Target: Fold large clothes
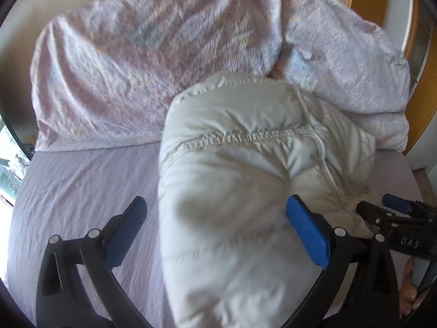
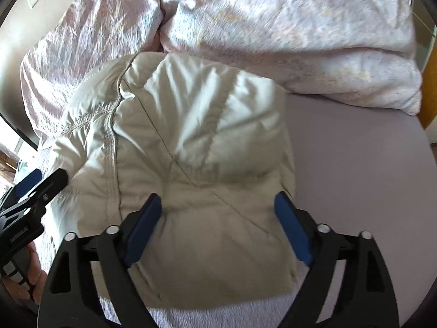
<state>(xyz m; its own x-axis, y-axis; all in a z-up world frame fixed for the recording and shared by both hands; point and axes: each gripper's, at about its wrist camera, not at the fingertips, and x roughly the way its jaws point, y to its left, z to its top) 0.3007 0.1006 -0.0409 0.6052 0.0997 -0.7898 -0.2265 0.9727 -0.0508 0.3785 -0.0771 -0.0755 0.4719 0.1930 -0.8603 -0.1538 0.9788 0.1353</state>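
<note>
Both grippers point steeply down over a folded cream padded jacket [image 2: 191, 142] lying on the lilac bed sheet [image 1: 82, 180], in front of the pillows [image 1: 153, 63]. Left gripper [image 1: 215, 229]: jaws spread wide, gripping nothing. Right gripper [image 2: 218, 227]: likewise wide apart, empty. Its body reads "DAS".

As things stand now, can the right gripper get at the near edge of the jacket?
Probably yes. The right gripper hangs open right over the folded jacket, with nothing between them. The left gripper stays off to the side and blocks nothing.
</note>
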